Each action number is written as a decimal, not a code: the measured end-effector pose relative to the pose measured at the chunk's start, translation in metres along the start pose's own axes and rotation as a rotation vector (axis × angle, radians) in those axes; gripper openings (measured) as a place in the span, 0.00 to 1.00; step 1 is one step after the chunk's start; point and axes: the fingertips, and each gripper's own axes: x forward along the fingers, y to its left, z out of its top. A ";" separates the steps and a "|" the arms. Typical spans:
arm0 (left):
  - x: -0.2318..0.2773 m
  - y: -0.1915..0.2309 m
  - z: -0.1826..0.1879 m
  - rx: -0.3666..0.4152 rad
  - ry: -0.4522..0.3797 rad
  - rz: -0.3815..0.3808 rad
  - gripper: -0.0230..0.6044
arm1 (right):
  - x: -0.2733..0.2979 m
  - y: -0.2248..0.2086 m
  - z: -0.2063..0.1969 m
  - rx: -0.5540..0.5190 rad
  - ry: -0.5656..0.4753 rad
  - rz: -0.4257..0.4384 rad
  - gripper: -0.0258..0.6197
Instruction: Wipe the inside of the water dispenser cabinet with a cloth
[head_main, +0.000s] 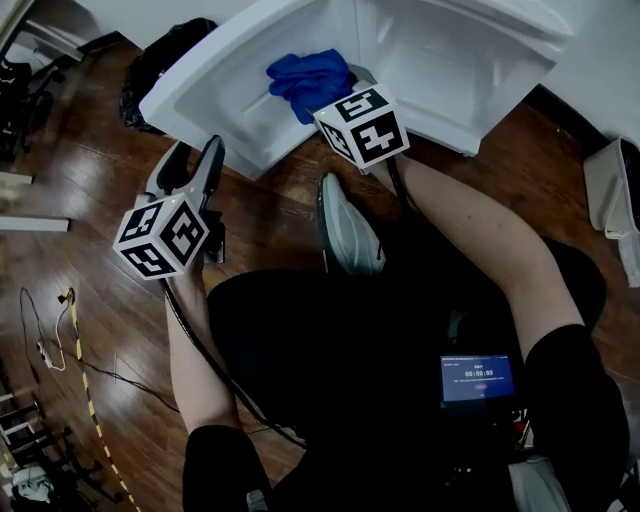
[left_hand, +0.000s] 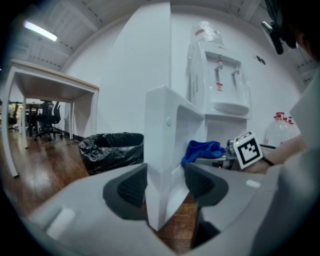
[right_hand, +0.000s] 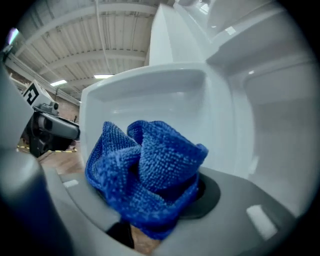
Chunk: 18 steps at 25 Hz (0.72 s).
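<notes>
The white cabinet door (head_main: 215, 75) of the water dispenser (left_hand: 220, 85) stands swung open over the wooden floor. My left gripper (head_main: 197, 148) is shut on the door's free edge (left_hand: 160, 130), with a pad on each side. My right gripper (head_main: 315, 95) is shut on a bunched blue cloth (head_main: 310, 80) and holds it at the cabinet's opening, just beside the door's inner face (right_hand: 150, 95). In the right gripper view the cloth (right_hand: 150, 175) fills the jaws and hides the pads. The cabinet's white inner wall (right_hand: 280, 125) lies to the right.
A black bin bag (head_main: 160, 55) stands left of the door, and a desk (left_hand: 50, 82) beyond it. The person's shoe (head_main: 350, 230) rests on the floor under the right arm. A white appliance (head_main: 615, 190) sits at the right edge. Cables (head_main: 50, 340) trail at the left.
</notes>
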 end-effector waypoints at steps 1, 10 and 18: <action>0.000 0.000 0.001 -0.006 -0.002 -0.003 0.41 | 0.005 0.020 0.001 -0.002 0.000 0.045 0.38; -0.003 0.003 0.002 -0.017 -0.005 -0.007 0.41 | 0.027 0.131 -0.002 -0.055 0.012 0.227 0.38; 0.000 0.003 0.001 0.001 0.004 0.005 0.41 | 0.013 -0.019 -0.027 0.072 0.061 -0.053 0.38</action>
